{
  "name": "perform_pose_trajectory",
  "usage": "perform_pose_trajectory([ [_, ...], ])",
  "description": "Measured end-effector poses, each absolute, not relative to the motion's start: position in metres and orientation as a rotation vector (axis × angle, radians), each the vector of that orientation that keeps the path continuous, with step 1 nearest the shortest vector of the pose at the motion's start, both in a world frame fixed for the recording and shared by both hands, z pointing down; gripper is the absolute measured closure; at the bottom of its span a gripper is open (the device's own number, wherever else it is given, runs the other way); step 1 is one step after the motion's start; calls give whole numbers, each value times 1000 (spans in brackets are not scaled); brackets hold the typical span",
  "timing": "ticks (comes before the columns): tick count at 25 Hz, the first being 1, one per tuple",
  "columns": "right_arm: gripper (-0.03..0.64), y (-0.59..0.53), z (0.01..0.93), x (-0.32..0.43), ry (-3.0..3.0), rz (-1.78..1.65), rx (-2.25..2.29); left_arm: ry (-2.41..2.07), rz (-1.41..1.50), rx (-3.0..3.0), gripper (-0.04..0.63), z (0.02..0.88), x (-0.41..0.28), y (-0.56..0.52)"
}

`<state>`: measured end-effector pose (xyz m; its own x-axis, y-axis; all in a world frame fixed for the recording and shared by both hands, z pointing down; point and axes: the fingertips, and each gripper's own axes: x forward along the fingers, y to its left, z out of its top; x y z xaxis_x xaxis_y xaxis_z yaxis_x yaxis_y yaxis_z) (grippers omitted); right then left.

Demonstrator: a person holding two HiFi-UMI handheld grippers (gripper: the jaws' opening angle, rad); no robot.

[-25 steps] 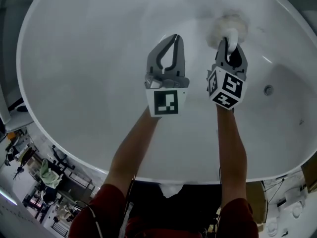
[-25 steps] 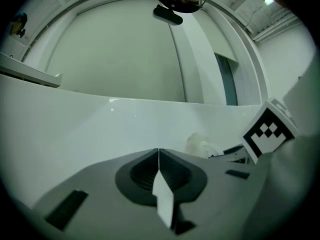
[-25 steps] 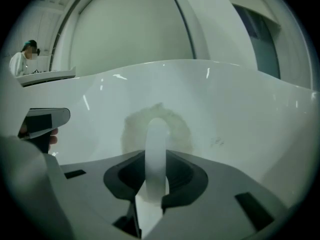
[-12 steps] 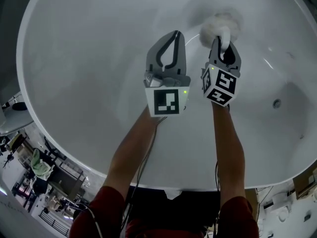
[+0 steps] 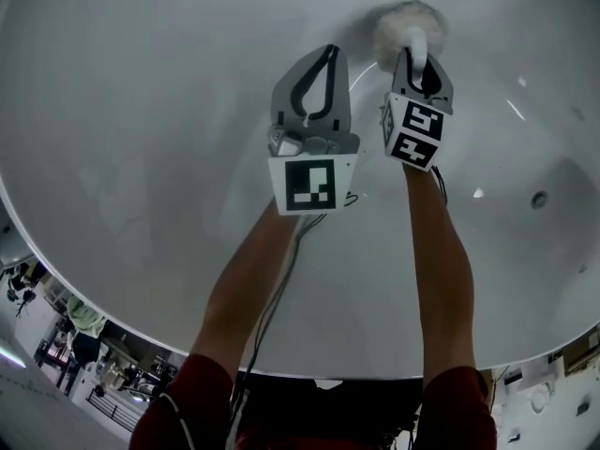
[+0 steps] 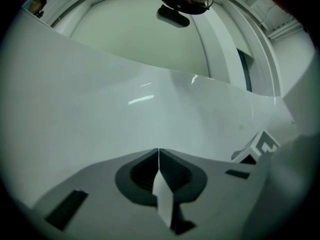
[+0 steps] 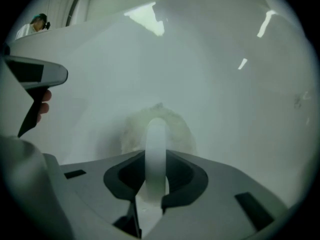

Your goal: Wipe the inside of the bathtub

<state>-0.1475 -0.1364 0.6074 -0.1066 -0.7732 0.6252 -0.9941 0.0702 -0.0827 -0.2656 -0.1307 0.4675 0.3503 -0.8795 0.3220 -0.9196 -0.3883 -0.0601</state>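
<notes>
The white bathtub (image 5: 141, 139) fills the head view, its smooth inner wall spreading under both arms. A round fluffy white scrubber (image 5: 409, 24) with a white handle presses against the tub's inside surface at the top centre. My right gripper (image 5: 415, 52) is shut on the scrubber's handle; in the right gripper view the handle (image 7: 155, 149) stands between the jaws with the fluffy pad (image 7: 156, 129) flat on the tub beyond. My left gripper (image 5: 325, 59) hovers just left of it, shut with nothing held, its jaws (image 6: 158, 156) meeting over bare tub wall.
A round drain fitting (image 5: 538, 199) sits in the tub at the right. The tub's near rim (image 5: 281, 368) curves across the bottom, with a cluttered floor (image 5: 75, 345) beyond at lower left. Cables hang along the left arm.
Both grippers have moved farther up the tub wall, and the scrubber has slid up and a little left with the right gripper. The view has closed in on the tub.
</notes>
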Motion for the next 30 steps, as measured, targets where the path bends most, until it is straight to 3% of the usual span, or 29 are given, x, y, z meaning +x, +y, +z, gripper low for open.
perform_pose_trajectory([
  [16, 523, -144, 638, -152, -2045, 682, 1681, -1597, 569, 2519, 578, 504, -234, -132],
  [22, 522, -132, 640, -84, -2032, 711, 1711, -1533, 584, 2587, 578, 512, -151, -115],
  [30, 515, -118, 641, -44, -1991, 683, 1745, -1480, 571, 2621, 578, 511, -122, -110],
])
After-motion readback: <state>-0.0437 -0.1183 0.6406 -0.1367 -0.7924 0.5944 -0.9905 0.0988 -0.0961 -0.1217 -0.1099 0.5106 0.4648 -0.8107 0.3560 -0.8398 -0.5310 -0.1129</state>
